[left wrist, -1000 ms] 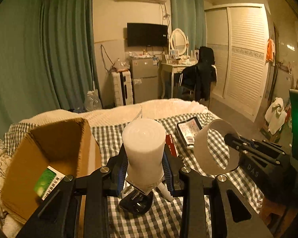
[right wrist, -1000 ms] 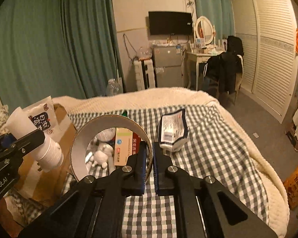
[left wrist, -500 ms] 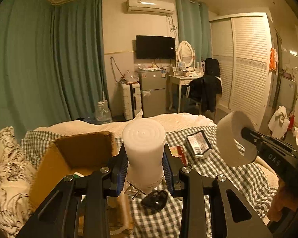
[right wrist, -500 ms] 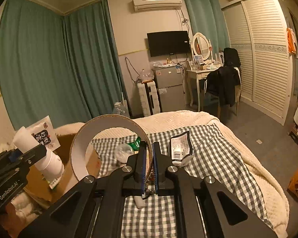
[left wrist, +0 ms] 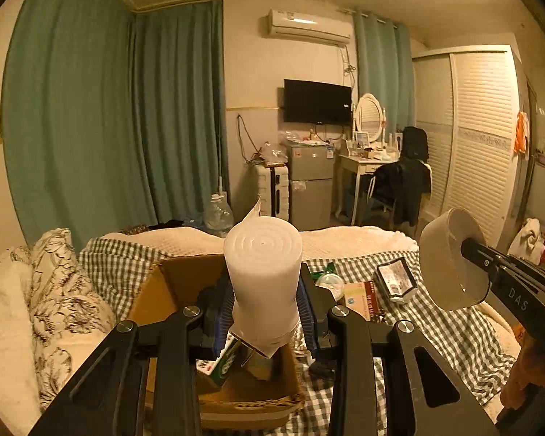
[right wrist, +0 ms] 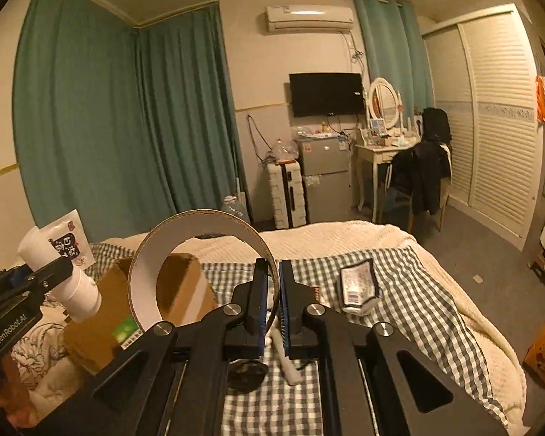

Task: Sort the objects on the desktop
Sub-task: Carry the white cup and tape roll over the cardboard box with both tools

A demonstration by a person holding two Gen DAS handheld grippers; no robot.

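Left gripper (left wrist: 265,312) clamps a white foam roll (left wrist: 262,276) above the cardboard box (left wrist: 170,283); right gripper (right wrist: 271,305) pinches a tape ring (right wrist: 200,250) beside it

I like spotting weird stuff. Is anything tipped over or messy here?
Yes. The cardboard box lies tilted on the bed with packets jumbled inside. A black pouch and other small things lie scattered on the checked blanket. Both grippers hold objects: a white roll and a tape ring.
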